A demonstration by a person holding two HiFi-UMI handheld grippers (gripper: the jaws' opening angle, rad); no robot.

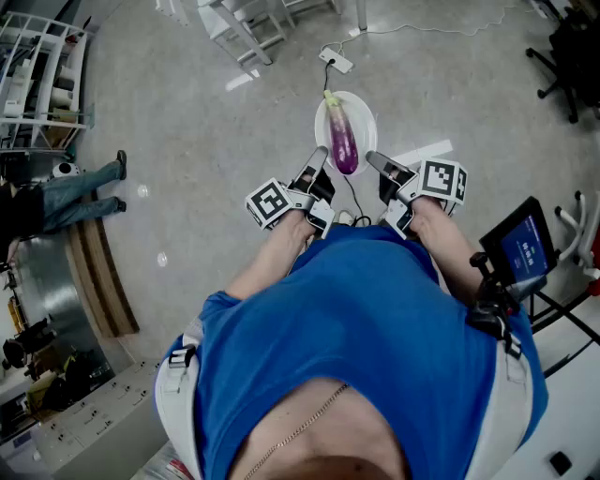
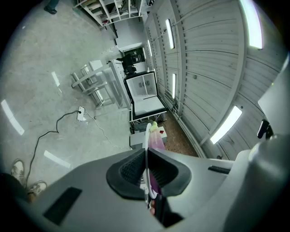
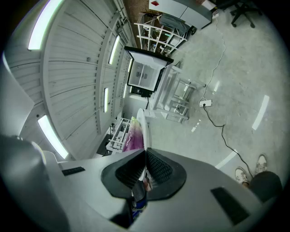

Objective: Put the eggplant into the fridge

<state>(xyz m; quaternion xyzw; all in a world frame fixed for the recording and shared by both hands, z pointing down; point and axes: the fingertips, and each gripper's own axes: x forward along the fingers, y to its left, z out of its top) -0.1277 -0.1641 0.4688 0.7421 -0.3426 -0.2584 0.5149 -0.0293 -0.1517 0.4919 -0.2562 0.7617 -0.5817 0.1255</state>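
Note:
A purple eggplant (image 1: pixel 343 141) with a green stem lies on a white plate (image 1: pixel 366 117), carried above the floor in front of me. My left gripper (image 1: pixel 321 155) is shut on the plate's left rim and my right gripper (image 1: pixel 372 159) is shut on its right rim. In the left gripper view the plate (image 2: pixel 146 136) runs edge-on out of the shut left gripper (image 2: pixel 146 170), with the eggplant (image 2: pixel 157 141) beside it. The right gripper view shows the same: the plate (image 3: pixel 142 122), the eggplant (image 3: pixel 134 136) and the shut right gripper (image 3: pixel 145 167). Ahead stands a white glass-fronted cabinet (image 2: pixel 145 90), perhaps the fridge.
A power strip (image 1: pixel 336 62) with its cable lies on the concrete floor just beyond the plate. White metal racks (image 1: pixel 239 28) stand further ahead. A person's legs (image 1: pixel 75 192) show at the left. A tablet on a stand (image 1: pixel 520 246) is at my right.

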